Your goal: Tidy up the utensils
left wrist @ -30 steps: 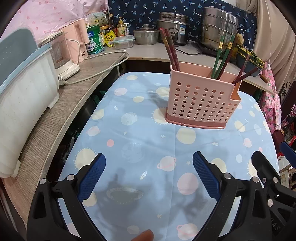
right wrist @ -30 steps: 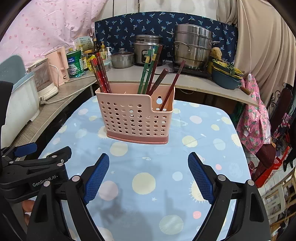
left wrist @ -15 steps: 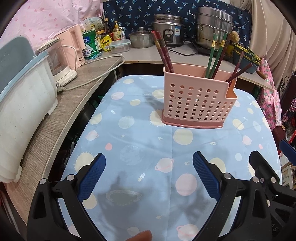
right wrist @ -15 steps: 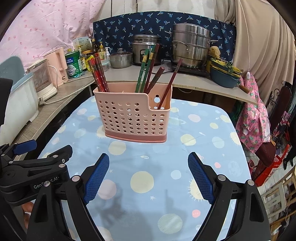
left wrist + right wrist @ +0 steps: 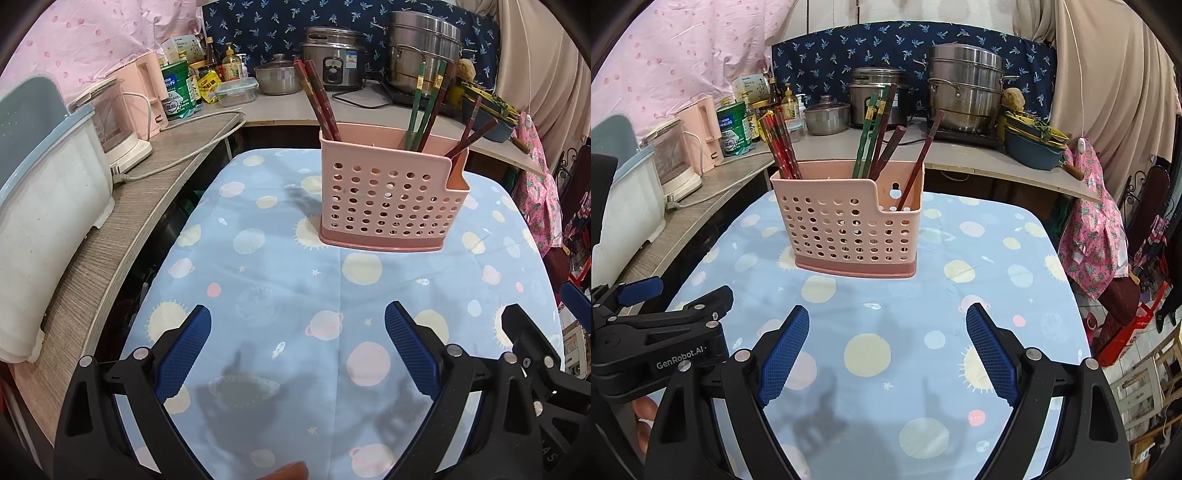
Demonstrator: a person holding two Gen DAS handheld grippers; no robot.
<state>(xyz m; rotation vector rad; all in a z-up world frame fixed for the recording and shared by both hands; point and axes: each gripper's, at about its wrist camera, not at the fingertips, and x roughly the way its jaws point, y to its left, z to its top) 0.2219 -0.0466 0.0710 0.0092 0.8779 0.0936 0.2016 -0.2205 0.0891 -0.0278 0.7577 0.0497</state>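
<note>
A pink perforated utensil holder (image 5: pixel 389 195) stands upright on the blue planet-print tablecloth (image 5: pixel 280 291); it also shows in the right wrist view (image 5: pixel 849 229). Red chopsticks (image 5: pixel 319 99) lean in its left end, green and dark red ones (image 5: pixel 424 103) in the middle, dark red ones (image 5: pixel 919 162) in the right compartment. My left gripper (image 5: pixel 297 350) is open and empty, well short of the holder. My right gripper (image 5: pixel 886 354) is open and empty, beside the left one.
A wooden counter (image 5: pixel 110 236) runs along the left with a white tub (image 5: pixel 44 221) and a small appliance (image 5: pixel 118 122). Behind the table a shelf holds pots (image 5: pixel 964 88), a rice cooker (image 5: pixel 875 96), jars and bottles. Pink cloth (image 5: pixel 1097 236) hangs at the right.
Both grippers have drawn back slightly from the holder, and the views tilted a little. Both stay open and empty. The holder has not moved.
</note>
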